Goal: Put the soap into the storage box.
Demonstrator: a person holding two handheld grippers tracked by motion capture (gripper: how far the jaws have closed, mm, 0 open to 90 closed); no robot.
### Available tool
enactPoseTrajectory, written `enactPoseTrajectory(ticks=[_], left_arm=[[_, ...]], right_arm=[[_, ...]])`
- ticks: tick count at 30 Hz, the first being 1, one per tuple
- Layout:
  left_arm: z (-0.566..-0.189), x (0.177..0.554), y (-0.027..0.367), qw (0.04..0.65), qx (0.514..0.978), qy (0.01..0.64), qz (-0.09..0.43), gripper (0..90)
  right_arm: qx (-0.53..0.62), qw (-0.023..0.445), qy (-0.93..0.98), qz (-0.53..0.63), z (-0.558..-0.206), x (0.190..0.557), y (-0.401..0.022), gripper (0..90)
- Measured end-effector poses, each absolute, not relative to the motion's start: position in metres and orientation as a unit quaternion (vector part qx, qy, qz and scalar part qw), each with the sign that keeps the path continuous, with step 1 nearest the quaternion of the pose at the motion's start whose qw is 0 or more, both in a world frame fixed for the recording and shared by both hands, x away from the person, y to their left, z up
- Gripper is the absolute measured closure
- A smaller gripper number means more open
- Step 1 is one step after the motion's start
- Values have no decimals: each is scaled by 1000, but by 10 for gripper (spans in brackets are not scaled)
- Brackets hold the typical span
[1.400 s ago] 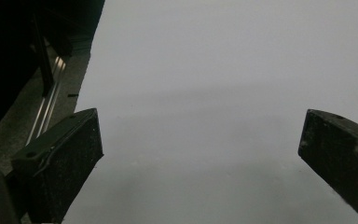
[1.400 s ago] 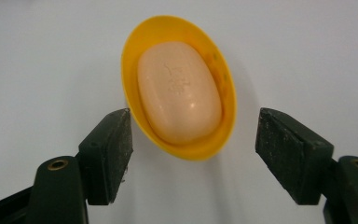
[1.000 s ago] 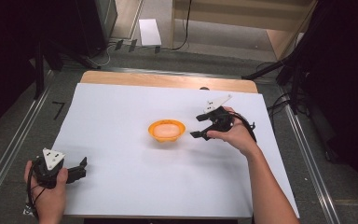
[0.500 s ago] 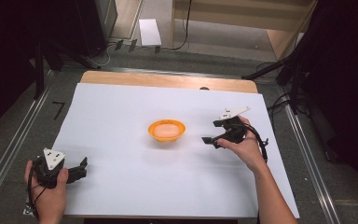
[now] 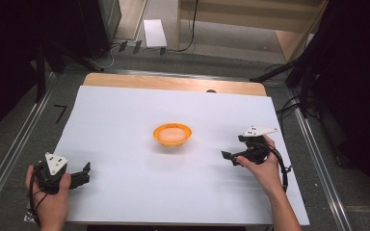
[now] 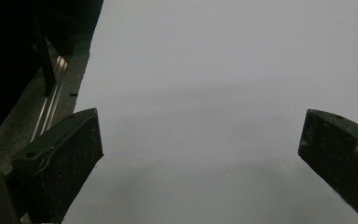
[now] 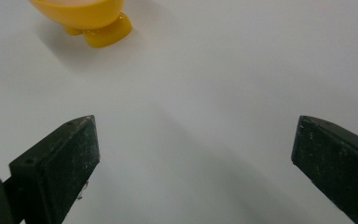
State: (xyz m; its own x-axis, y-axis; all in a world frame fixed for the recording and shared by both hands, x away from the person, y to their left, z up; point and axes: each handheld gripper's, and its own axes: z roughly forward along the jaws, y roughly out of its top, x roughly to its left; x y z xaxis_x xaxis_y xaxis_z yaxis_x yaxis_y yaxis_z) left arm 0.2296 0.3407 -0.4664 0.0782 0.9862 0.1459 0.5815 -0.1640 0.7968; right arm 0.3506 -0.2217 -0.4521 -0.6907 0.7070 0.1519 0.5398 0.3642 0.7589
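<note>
Orange bowl (image 5: 172, 134) mid-desk; left gripper (image 5: 79, 176) at near-left corner, right gripper (image 5: 233, 156) toward right edge, both jaws apart, empty, seemingly parked clear

A lab or studio: white-covered table (image 5: 125, 120) on metal rails (image 5: 9, 159) (dark curtains around), floor cables (image 5: 190, 29).

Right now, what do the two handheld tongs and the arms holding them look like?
Both tongs, left and right, are black with two flat, scuffed jaws, a pale three-cornered plate on top and a black trailing cable. The forearms are bare, no sleeves visible.
</note>
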Motion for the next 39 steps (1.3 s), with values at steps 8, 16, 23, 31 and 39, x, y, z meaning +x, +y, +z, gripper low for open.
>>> enactPoseTrajectory(ticks=[8,16,23,31,39], left_arm=[[-466,230,340,281,681,577,352,0],[-466,230,340,280,681,578,351,0],[-466,230,340,282,681,577,352,0],[-466,230,341,285,680,578,350,0],[-466,229,342,289,677,580,349,0]], right_arm=[[436,126,784,424,-469,317,-251,15],[477,133,754,432,-484,288,-277,15],[496,151,733,441,-483,266,-292,17],[515,193,712,437,-485,243,-314,27],[547,215,685,431,-485,230,-341,28]])
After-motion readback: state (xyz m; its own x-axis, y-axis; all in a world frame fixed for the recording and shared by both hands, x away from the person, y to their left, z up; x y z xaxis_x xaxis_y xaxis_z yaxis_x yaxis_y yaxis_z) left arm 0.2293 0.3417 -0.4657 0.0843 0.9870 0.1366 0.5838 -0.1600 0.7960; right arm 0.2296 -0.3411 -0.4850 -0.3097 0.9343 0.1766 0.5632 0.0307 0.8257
